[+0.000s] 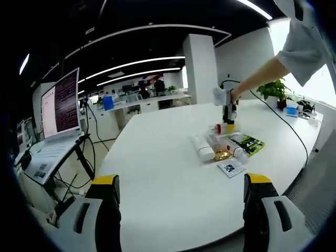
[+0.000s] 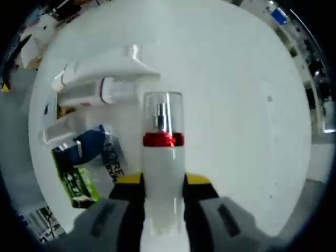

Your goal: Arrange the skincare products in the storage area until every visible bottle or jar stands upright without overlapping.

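Right gripper (image 2: 163, 197) clamps red-banded pump bottle (image 2: 163, 157) above white table (image 2: 236, 105); left gripper (image 1: 181, 197) wide, idle. Remaining tubes (image 1: 218, 147) apparently lie flat beside sachets (image 1: 247, 144); most uprighting left.

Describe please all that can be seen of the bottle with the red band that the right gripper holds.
The bottle has a white, matte body, a shiny red band at the neck and a clear cap over a pump head. The right gripper is shut on its body, one yellow-tipped jaw at each side. In the right gripper view it points away from the camera, over the white table. Its base is hidden between the jaws. Other products lie to its left, apart from it.
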Action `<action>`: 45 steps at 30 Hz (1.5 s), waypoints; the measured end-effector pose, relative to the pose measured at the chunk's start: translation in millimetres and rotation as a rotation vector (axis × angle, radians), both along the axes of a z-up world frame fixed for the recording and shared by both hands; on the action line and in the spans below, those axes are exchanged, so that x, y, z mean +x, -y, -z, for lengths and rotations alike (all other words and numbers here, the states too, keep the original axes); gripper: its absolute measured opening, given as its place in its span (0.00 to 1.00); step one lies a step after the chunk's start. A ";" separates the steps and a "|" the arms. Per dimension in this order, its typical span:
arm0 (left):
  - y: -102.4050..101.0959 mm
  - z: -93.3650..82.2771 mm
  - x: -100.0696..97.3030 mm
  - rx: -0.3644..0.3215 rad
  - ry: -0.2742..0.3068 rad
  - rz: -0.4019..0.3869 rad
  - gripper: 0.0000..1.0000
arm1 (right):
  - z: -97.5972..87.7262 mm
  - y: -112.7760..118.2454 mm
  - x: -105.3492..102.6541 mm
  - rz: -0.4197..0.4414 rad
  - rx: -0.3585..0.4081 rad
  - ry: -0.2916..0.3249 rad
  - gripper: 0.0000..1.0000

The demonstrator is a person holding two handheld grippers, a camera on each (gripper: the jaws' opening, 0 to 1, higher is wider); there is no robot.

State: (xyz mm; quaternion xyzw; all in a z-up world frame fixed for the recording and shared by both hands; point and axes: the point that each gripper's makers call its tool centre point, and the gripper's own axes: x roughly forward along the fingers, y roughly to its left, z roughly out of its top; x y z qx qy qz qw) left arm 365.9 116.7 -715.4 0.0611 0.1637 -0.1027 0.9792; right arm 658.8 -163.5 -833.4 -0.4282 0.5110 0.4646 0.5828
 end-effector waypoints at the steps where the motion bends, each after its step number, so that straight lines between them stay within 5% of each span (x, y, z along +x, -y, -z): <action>1: 0.9 0.7 -0.2 0.002 -0.004 0.006 0.96 | 1.9 2.8 -0.1 0.012 -0.003 -0.007 0.26; 7: 4.1 3.8 -1.5 0.010 -0.029 0.047 0.94 | -5.6 6.1 -3.6 0.117 0.085 -0.011 0.26; 11: 14.0 16.0 -7.7 0.028 -0.109 0.146 0.89 | -12.0 12.6 -6.8 0.156 0.130 -0.012 0.26; 18: 14.4 8.2 -1.5 0.074 -0.103 0.201 0.89 | -28.6 10.1 -11.6 0.277 0.278 -0.030 0.26; 27: 46.3 -15.5 22.6 0.005 -0.049 0.310 0.87 | -57.5 7.8 -25.3 0.314 0.423 0.005 0.26; 29: 54.7 -22.7 26.5 -0.055 -0.038 0.327 0.87 | -62.7 4.2 -39.4 0.314 0.452 0.016 0.26; 39: 81.7 -31.0 48.8 -0.112 -0.010 0.409 0.82 | -96.3 -7.2 -97.1 0.339 0.591 0.028 0.27; 43: 96.7 -37.7 60.7 -0.236 -0.015 0.427 0.77 | -101.6 -7.5 -114.0 0.346 0.632 0.038 0.27; 45: 101.5 -40.0 65.9 -0.269 -0.019 0.428 0.76 | -100.7 -1.5 -103.6 0.352 0.648 0.039 0.27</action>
